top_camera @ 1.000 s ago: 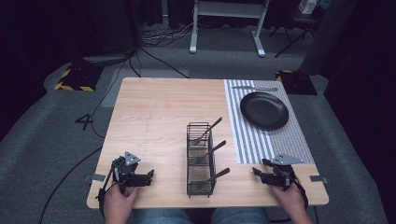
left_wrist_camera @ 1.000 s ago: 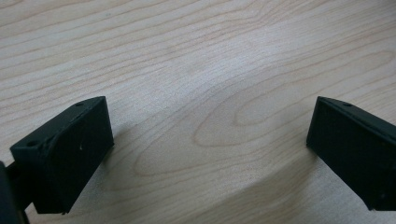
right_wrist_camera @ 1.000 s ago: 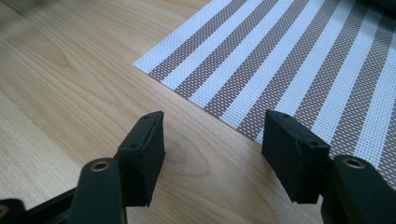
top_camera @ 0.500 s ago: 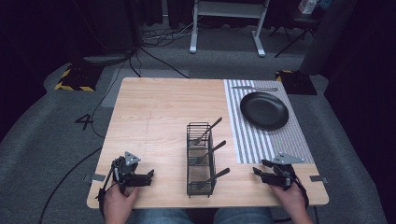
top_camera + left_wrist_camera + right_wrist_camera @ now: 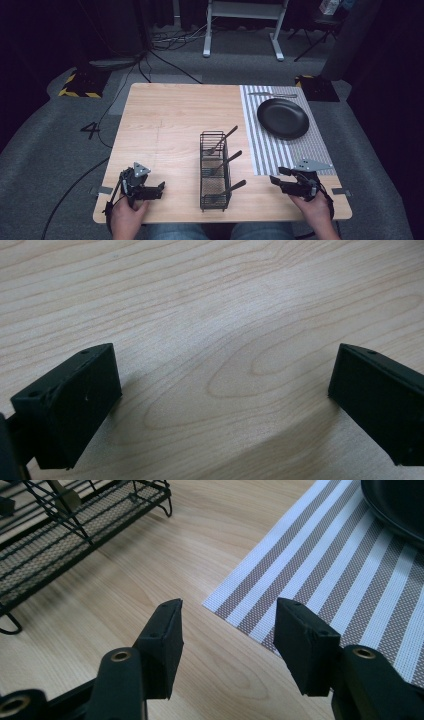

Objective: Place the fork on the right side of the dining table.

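Nothing has shifted since a second ago. From above, your left gripper (image 5: 150,189) and right gripper (image 5: 285,184) rest at the table's (image 5: 170,125) near edge, either side of the rack (image 5: 215,172) of cutlery. Left gripper view: jaws wide apart over bare wood. Right gripper view: jaws apart, empty, by the placemat (image 5: 350,570) corner. You're at the start, I'd say; next, reach for a handle in the rack.
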{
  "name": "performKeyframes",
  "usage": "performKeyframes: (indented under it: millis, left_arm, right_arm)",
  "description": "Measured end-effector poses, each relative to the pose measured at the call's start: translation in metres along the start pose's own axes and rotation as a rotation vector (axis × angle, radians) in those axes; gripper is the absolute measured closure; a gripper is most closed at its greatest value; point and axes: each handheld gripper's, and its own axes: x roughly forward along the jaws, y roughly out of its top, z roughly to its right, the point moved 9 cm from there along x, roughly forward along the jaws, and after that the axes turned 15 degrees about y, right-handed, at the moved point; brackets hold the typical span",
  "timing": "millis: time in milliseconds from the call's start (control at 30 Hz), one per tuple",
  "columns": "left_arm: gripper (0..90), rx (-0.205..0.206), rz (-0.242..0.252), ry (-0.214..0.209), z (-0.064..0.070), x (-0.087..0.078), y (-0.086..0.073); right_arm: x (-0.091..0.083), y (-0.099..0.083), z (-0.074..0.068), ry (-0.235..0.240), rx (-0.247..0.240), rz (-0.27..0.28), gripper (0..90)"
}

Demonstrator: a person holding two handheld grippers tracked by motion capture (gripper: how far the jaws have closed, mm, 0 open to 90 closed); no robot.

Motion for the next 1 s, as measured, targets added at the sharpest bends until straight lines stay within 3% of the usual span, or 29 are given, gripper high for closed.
performKeyframes:
  millis: [300,333,467,667,1000]
  left_arm:
    - [0.5,-0.001,0.001,0.001,0.0,0.0,0.0]
    - [0.5,0.0,0.0,0.0,0.0,0.0,0.0]
    - [0.5,-0.001,0.001,0.0,0.0,0.0,0.0]
    - [0.5,0.0,0.0,0.0,0.0,0.0,0.0]
    - [0.6,0.005,0.002,-0.003,0.0,-0.001,-0.001]
  right_arm:
    - [-0.008,0.011,-0.006,0.027,-0.01,0.002,45.1]
    - [-0.01,0.014,-0.009,0.04,-0.033,-0.007,44.9]
    - [-0.014,0.018,-0.013,0.052,-0.045,-0.013,44.9]
    - [-0.019,0.028,-0.026,0.076,-0.069,-0.011,44.7]
    - [-0.022,0.056,-0.06,0.133,-0.112,-0.015,44.7]
